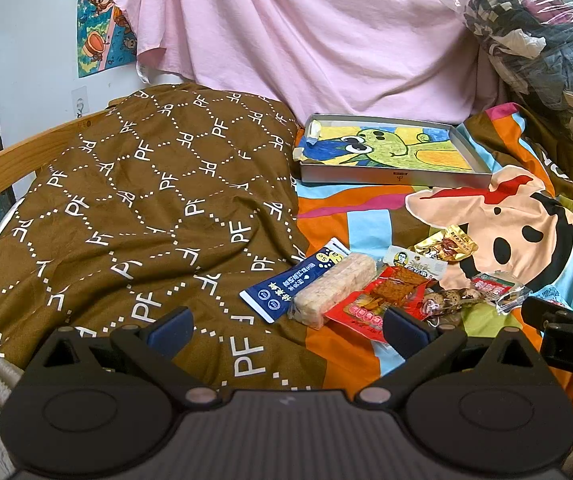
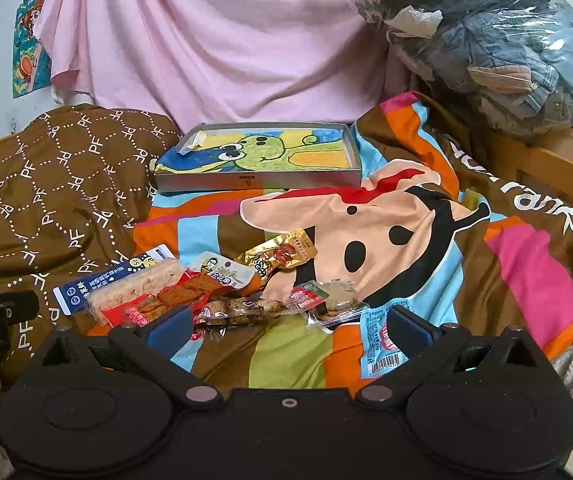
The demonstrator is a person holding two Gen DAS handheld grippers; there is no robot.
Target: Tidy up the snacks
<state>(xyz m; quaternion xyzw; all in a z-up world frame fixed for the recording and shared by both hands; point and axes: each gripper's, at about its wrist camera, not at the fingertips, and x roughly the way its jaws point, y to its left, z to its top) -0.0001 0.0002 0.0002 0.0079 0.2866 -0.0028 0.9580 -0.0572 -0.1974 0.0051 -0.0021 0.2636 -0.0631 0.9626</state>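
Both grippers sit low over the bed, level, pointing toward the far pink sheet (image 2: 214,40). Left gripper (image 1: 286,326): jaws spread wide, nothing between them, blue pads hovering just above the brown PF-print quilt (image 1: 126,184) on one side and the edge of the red spicy-tofu packet (image 1: 382,300) on the other. Right gripper (image 2: 286,326): jaws likewise apart and empty, its right pad just beside a light-blue barcoded packet (image 2: 382,344) lying flat on the cartoon-print bedspread (image 2: 506,280); whether the pad touches it cannot be told. Snacks lie in a loose overlapping heap between the two tools: navy sachet (image 1: 286,284) at the left end, half on the quilt; pale rice-cake bar (image 1: 334,288) across it; tofu packet next; clear pack of quail eggs (image 2: 238,308) toward the camera; gold foil packet (image 2: 282,256) behind; small clear-wrapped biscuit with red label (image 2: 326,300) toward the right. Shallow grey box (image 2: 254,182) with a green cartoon drawing inside sits well behind the heap, holding no snacks. Bagged clothes (image 2: 486,40) piled far right
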